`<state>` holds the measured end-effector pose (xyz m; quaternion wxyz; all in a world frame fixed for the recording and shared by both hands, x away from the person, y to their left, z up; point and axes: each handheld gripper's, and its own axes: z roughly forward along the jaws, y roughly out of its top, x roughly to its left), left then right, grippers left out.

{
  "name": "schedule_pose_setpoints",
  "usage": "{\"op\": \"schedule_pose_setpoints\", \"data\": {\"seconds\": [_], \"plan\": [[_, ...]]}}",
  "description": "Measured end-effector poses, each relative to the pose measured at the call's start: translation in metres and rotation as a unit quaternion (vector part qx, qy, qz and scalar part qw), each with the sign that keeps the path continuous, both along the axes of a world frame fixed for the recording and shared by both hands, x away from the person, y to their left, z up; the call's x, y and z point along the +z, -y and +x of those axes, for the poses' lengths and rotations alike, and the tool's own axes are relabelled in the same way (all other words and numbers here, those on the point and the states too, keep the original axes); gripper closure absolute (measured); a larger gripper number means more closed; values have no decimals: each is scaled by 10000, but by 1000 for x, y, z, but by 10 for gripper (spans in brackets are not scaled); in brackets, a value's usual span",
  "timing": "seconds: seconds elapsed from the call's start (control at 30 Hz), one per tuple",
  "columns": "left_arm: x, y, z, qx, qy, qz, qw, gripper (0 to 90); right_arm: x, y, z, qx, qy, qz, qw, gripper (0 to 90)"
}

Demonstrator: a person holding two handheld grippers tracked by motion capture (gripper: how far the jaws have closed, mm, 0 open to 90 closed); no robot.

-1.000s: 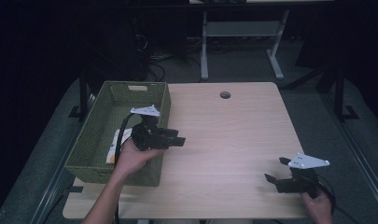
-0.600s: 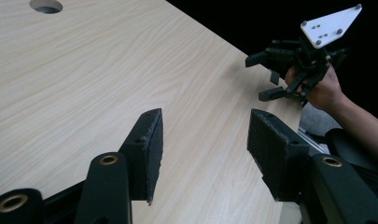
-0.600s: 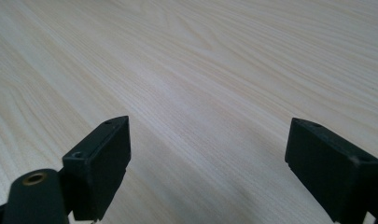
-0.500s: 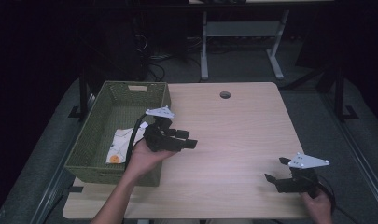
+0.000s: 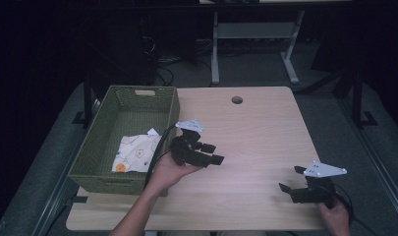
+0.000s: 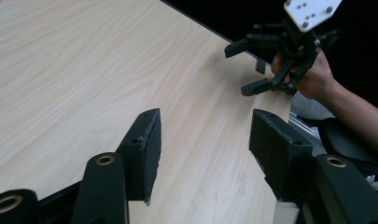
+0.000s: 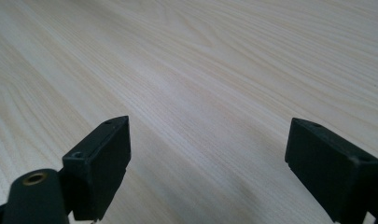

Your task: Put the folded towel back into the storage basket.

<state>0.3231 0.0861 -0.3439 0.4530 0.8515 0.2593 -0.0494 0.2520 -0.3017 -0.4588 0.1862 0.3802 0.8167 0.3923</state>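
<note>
The patterned cloth (image 5: 136, 153) lies in the green basket (image 5: 173, 110); that looks done. My left gripper (image 5: 212, 154) and right gripper (image 5: 288, 180) hover over the table (image 5: 265, 132), jaws apart, empty.

— Where's the left gripper (image 5: 213, 153)?
— Held palm-up in the left hand (image 5: 169, 172), forearm coming in from the bottom edge, jaws spread apart and empty, pointing right.
— And the right gripper (image 5: 290, 179)?
— Low near the bottom right corner, gripped by the right hand (image 5: 334, 216), jaws wide apart, aimed left.
</note>
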Motion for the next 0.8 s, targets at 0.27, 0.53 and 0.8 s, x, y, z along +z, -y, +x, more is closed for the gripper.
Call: {"op": "schedule_pose_setpoints", "data": {"seconds": [0.27, 0.53, 0.8], "plan": [[-11, 11, -5, -5, 19, 15, 10000, 402, 0, 3, -1, -57, 19, 41, 10000, 136], [-20, 20, -10, -21, 7, 33, 10000, 398, 0, 4, -1, -46, 8, 49, 10000, 137], [-37, 35, -14, -64, -25, 85, 9999, 392, -1, 3, -1, -54, 3, 19, 10000, 136]]}}
